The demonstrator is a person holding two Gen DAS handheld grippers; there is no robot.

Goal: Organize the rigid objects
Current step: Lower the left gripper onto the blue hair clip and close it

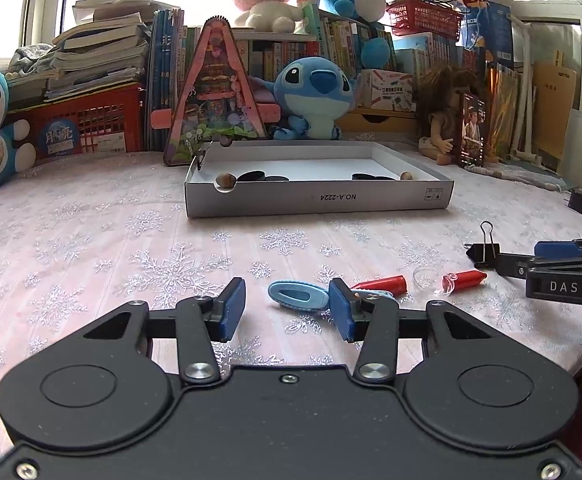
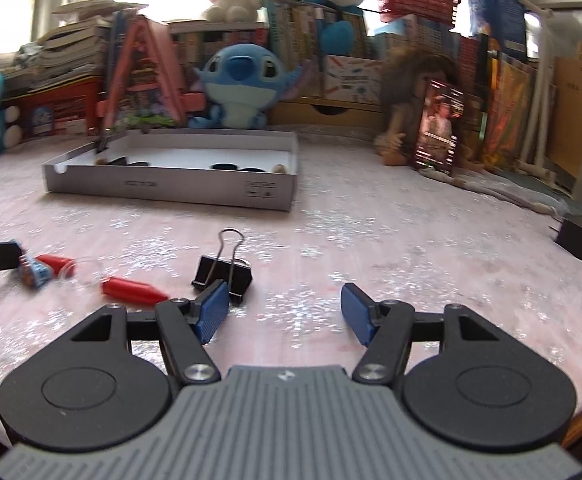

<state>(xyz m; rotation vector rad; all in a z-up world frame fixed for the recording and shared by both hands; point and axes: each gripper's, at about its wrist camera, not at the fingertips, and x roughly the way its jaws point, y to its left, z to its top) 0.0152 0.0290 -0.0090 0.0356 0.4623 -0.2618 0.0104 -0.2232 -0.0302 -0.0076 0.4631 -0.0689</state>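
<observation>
Left to right across the counter (image 1: 91,232): one light-blue oval clip (image 1: 297,296) lies just ahead of the left gripper (image 1: 287,310), whose jaws stand partly open with nothing in them. Next, two red cone-shaped pieces (image 1: 383,284) with a clear ring (image 1: 425,278) between them. Then one black binder clip (image 2: 223,276), handles up, touching the left finger of the right gripper (image 2: 285,314); those jaws gape wide, empty. Behind, one shallow white box (image 1: 319,198) holds dark discs and two small brown nuts. Plush toys and books crowd the back.
</observation>
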